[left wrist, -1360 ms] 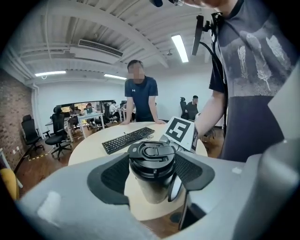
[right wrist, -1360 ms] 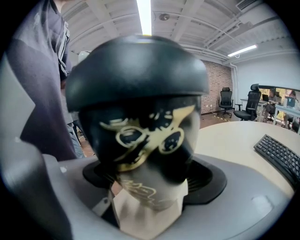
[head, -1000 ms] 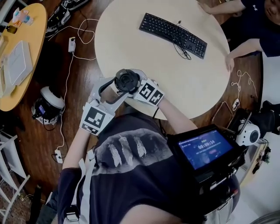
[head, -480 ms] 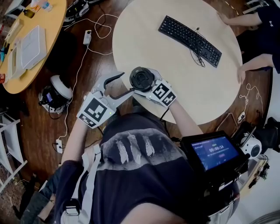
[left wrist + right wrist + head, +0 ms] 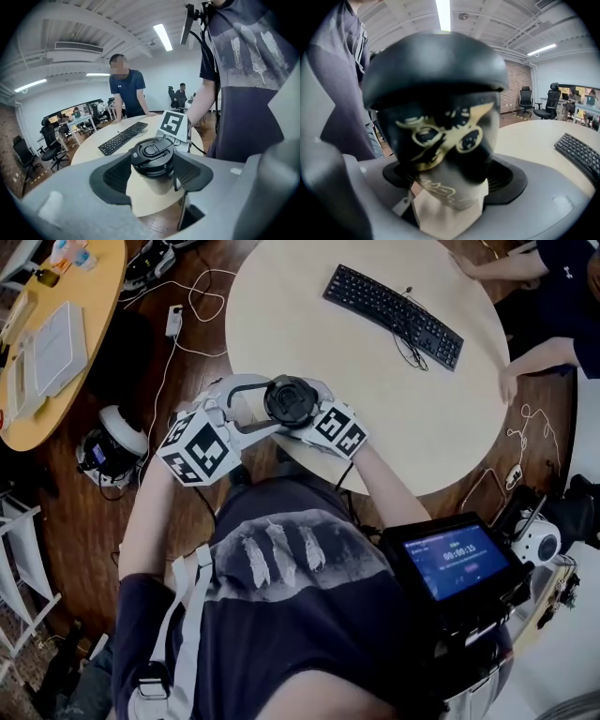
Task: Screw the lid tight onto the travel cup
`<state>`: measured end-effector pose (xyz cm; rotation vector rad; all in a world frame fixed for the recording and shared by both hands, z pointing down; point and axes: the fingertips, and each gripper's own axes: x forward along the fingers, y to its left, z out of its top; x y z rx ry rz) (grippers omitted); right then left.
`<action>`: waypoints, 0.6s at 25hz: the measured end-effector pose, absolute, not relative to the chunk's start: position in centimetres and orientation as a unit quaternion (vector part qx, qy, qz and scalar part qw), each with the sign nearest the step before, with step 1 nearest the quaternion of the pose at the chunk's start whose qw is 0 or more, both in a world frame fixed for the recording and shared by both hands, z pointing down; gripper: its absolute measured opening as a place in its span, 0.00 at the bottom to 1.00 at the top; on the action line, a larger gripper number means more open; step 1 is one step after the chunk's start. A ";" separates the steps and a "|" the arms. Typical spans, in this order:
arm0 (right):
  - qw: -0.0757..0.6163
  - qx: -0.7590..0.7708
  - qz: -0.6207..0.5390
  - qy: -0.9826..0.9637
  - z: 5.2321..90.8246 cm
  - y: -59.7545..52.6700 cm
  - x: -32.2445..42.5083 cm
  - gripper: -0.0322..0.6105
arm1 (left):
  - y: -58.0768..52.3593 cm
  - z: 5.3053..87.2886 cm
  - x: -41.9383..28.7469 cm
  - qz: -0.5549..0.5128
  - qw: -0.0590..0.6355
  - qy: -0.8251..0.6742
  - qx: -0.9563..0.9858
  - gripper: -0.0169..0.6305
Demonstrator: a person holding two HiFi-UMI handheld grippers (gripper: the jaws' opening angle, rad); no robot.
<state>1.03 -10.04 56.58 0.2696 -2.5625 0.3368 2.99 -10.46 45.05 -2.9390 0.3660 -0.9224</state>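
Observation:
The travel cup's black lid point(image 5: 289, 401) sits on the cup over the near edge of the round table point(image 5: 375, 381). My right gripper point(image 5: 304, 422) is shut on the cup body point(image 5: 440, 140), black with gold print above a pale lower part, which fills the right gripper view between the dark pads point(image 5: 506, 176). My left gripper point(image 5: 270, 403) reaches in from the left, its jaws around the lid point(image 5: 152, 152). In the left gripper view the left pad point(image 5: 110, 177) stands clear of the lid and the right pad point(image 5: 193, 172) lies close beside it. The left gripper point(image 5: 152, 174) is open.
A black keyboard point(image 5: 394, 304) with its cable lies at the far side of the table. Another person point(image 5: 126, 91) leans hands point(image 5: 511, 381) on the far edge. A yellow table point(image 5: 56, 343) stands left, cables point(image 5: 164, 343) run over the wooden floor, and a lit screen point(image 5: 450, 563) hangs at my right.
Half a second ago the left gripper was off the cup to the left. It has since rolled and swung back around the lid. The right gripper and cup have not moved.

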 end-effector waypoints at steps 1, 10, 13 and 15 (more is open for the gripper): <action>0.266 0.100 0.128 -0.950 56.6 -10.0 1.0 0.71 | -10.5 45.1 2.9 -0.291 0.014 0.126 -0.948 0.47; 0.260 0.102 0.130 -0.951 56.2 -10.4 0.9 0.71 | -10.6 44.2 2.6 -0.264 -0.008 0.232 -0.936 0.44; 0.259 0.104 0.131 -0.951 56.1 -10.5 0.9 0.71 | -10.6 44.2 2.6 -0.265 -0.015 0.248 -0.932 0.44; 0.258 0.105 0.133 -0.951 56.3 -10.2 0.9 0.71 | -10.3 44.4 2.7 -0.268 -0.020 0.260 -0.927 0.44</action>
